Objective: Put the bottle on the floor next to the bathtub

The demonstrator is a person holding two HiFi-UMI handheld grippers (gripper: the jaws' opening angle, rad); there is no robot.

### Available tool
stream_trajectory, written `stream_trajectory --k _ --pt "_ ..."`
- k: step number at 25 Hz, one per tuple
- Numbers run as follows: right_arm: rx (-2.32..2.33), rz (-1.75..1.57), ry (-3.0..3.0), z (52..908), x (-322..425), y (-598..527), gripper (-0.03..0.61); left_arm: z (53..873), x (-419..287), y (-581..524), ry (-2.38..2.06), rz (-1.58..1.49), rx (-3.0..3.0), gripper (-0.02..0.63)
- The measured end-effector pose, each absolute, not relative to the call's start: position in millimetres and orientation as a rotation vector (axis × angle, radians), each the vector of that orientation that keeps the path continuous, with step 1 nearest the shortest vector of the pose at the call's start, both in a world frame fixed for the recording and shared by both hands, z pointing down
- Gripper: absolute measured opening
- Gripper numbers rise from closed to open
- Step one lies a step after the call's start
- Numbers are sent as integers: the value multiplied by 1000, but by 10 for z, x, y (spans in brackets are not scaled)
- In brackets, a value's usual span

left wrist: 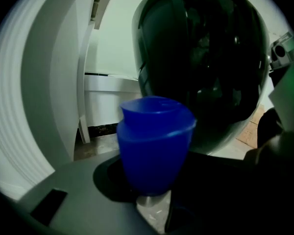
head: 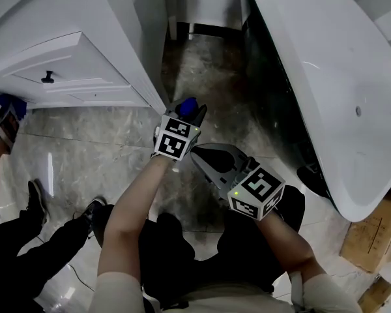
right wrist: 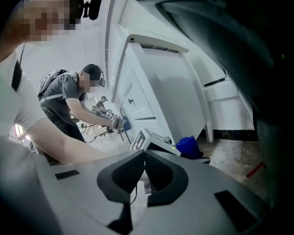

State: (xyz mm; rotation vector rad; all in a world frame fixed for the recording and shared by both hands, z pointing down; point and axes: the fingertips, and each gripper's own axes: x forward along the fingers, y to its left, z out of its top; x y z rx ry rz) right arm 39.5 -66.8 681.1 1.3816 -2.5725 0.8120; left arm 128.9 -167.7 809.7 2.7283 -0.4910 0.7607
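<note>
The left tongs (left wrist: 152,194) grip the blue bottle (left wrist: 154,141) over the floor (head: 208,70) – in the gap between the white cabinet (head: 85,51) and the bathtub (head: 326,77) – while the right tongs (right wrist: 143,175) sit closed, empty.

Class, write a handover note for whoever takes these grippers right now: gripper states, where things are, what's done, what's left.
Left gripper: shut on the bottle, blue cap up, above the floor between cabinet and bathtub.
Right gripper: shut, empty, just beside the left one.
Done: bottle in hand, near the tub.
Left: set it on the floor next to the bathtub, then release.
</note>
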Motion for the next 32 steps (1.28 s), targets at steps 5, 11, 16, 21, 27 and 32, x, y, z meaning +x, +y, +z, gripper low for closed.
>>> stream_trajectory --k 5,11,16,21,27,32 --pt "1378 813 -2580 6894 388 -655 28 8366 1394 -1768 -518 758 2704 184" --pt "1390 833 -2580 6891 424 -648 28 8772 1501 -1744 -531 805 2663 186" --pt "1411 830 -2544 6913 480 -564 28 9014 1621 -1689 -504 862 2662 186" --pt "1447 820 -2471 7022 561 -444 28 9242 1735 -1735 -505 896 2661 187" --pt "1482 793 -2398 7103 655 -314 28 9446 1910 -1770 -526 900 2654 187" --pt "1485 786 -2371 7138 665 -276 28 9598 1980 -1801 -552 906 2658 187"
